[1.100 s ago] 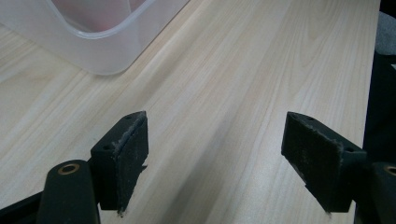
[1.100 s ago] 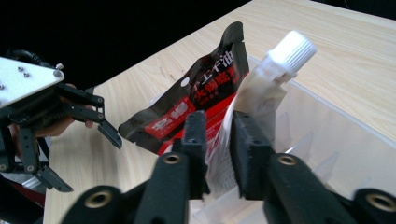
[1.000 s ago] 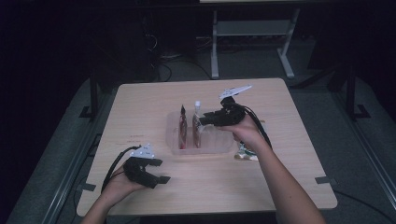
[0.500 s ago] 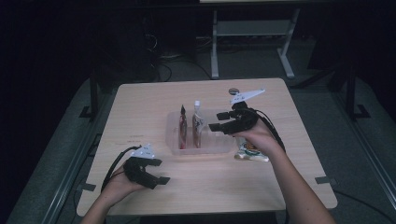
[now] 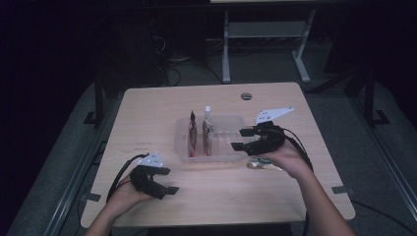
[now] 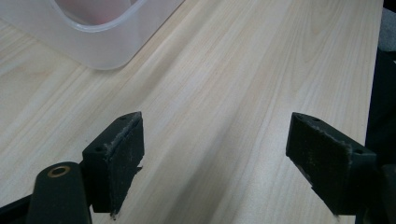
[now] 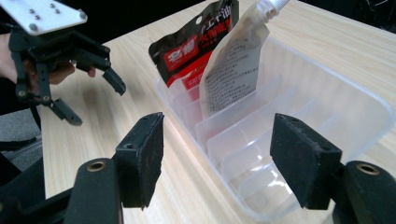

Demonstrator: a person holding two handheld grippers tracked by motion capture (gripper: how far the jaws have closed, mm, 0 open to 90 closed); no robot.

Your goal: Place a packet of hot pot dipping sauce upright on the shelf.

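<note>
One clear plastic bin (image 5: 226,153) sits at the table's (image 5: 147,113) centre holding two upright pouches, a dark red one (image 5: 193,140) and a white spouted one (image 5: 208,135), with one more pouch (image 5: 259,164) lying flat at the bin's four o'clock.

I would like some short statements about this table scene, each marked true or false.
1. Two pouches stand upright in the clear bin. True.
2. The right gripper holds a pouch. False: nothing is between its open fingers.
3. The left gripper rests inside the bin. False: it is on the table, apart from the bin.
4. A third pouch lies on the table beside the bin. True.
</note>
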